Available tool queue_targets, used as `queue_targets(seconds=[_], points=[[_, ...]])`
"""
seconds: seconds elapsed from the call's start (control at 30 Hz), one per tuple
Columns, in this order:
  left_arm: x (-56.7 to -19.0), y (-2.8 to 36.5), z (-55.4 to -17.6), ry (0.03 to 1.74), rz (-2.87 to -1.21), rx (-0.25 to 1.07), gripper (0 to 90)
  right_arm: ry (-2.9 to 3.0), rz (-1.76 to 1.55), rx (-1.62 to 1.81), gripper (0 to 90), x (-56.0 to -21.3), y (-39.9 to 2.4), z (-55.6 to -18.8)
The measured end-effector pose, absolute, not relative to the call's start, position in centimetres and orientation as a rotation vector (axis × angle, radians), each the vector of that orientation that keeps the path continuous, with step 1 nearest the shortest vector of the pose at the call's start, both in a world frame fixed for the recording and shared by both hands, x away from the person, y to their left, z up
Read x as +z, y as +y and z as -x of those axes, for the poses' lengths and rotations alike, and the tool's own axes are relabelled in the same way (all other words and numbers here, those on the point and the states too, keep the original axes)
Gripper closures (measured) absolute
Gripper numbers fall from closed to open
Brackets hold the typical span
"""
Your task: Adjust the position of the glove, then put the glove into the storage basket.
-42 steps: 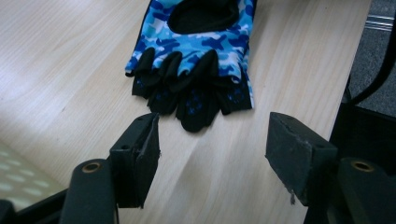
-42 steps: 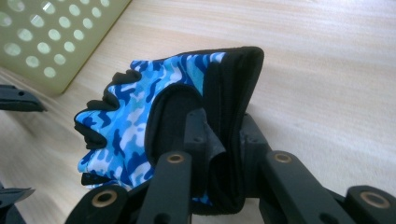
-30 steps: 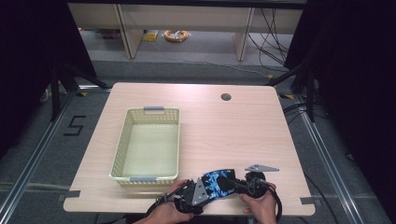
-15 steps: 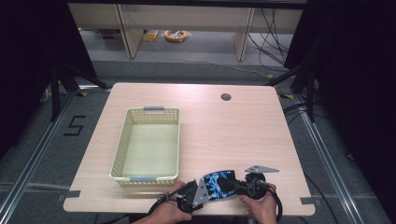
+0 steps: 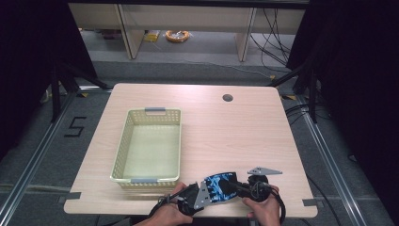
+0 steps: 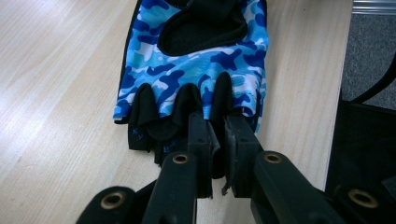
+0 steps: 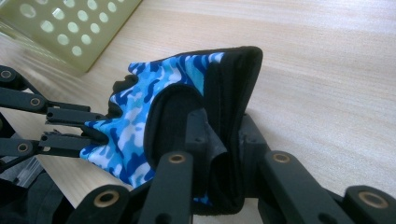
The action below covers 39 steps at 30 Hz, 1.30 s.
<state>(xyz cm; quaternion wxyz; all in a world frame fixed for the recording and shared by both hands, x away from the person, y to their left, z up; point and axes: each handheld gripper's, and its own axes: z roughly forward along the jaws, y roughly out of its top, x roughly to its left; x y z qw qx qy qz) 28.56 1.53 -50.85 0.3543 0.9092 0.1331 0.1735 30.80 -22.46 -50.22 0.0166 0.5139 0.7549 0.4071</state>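
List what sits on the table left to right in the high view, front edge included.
Basket → left claw shut on the glove's finger end → blue camo glove → right claw shut on its cuff → round table hole, farther back.

glove (image 5: pixel 219 185) lies on table (image 5: pixel 235 132), right of basket (image 5: pixel 149 143).

Blue camouflage fingerless fabric glove (image 6: pixel 196 60): wrist end cut off by top edge in left gripper view; one black finger stub hidden btwn jaws. Pale yellow perforated plastic basket (image 7: pixel 65 28) cropped at top-left corner in right gripper view.
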Motion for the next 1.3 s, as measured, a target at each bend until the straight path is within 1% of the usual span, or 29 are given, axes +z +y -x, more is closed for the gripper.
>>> queue_targets(seconds=[0.07, 0.5, 0.57, 0.67, 0.7, 0.77, 0.8, 0.83, 0.87, 0.9, 0.97, 1.0, 1.03, 1.1, 1.3], points=[[-50.8, 1.6, -28.5, 0.346, -2.347, 0.447, 82.5, 2.350, -1.534, 1.274, 79.9, -50.2, -22.7, -30.9], [-49.8, 1.9, -27.8, 0.329, -2.304, 0.452, 82.5, 2.310, -1.509, 1.334, 80.2, -49.1, -22.7, -30.0], [-49.6, 2.0, -27.9, 0.326, -2.312, 0.465, 82.5, 2.301, -1.551, 1.351, 80.2, -49.1, -22.5, -29.6], [-49.4, 2.0, -27.9, 0.310, -2.311, 0.447, 82.5, 2.294, -1.503, 1.322, 80.2, -49.0, -22.8, -29.6], [-49.4, 2.0, -27.8, 0.320, -2.303, 0.455, 82.5, 2.292, -1.543, 1.357, 80.2, -48.8, -22.7, -29.3], [-49.2, 2.0, -27.6, 0.314, -2.296, 0.459, 82.5, 2.289, -1.492, 1.340, 80.2, -48.6, -22.9, -29.2], [-49.0, 2.1, -27.5, 0.304, -2.290, 0.465, 82.5, 2.284, -1.545, 1.378, 80.3, -48.4, -22.7, -29.0], [-48.7, 2.2, -27.5, 0.291, -2.293, 0.479, 82.5, 2.279, -1.478, 1.371, 80.3, -48.4, -22.9, -29.3], [-48.5, 2.3, -27.3, 0.296, -2.287, 0.478, 82.5, 2.279, -1.530, 1.382, 80.3, -48.0, -22.6, -29.0], [-48.1, 2.5, -27.3, 0.294, -2.302, 0.471, 82.5, 2.281, -1.474, 1.381, 80.3, -47.8, -22.8, -29.1], [-47.9, 2.6, -27.3, 0.292, -2.277, 0.490, 82.5, 2.280, -1.510, 1.387, 80.3, -47.4, -22.5, -28.8], [-47.2, 3.1, -27.2, 0.292, -2.289, 0.482, 82.4, 2.271, -1.439, 1.408, 80.2, -47.0, -22.5, -28.8], [-47.0, 3.2, -27.0, 0.301, -2.268, 0.493, 82.5, 2.263, -1.446, 1.434, 80.3, -46.8, -22.3, -28.7], [-46.1, 3.6, -27.0, 0.279, -2.291, 0.505, 82.4, 2.259, -1.405, 1.447, 80.3, -46.2, -22.1, -28.6], [-43.7, 5.0, -27.2, 0.293, -2.258, 0.547, 82.4, 2.255, -1.427, 1.492, 80.4, -44.0, -20.9, -28.5]])
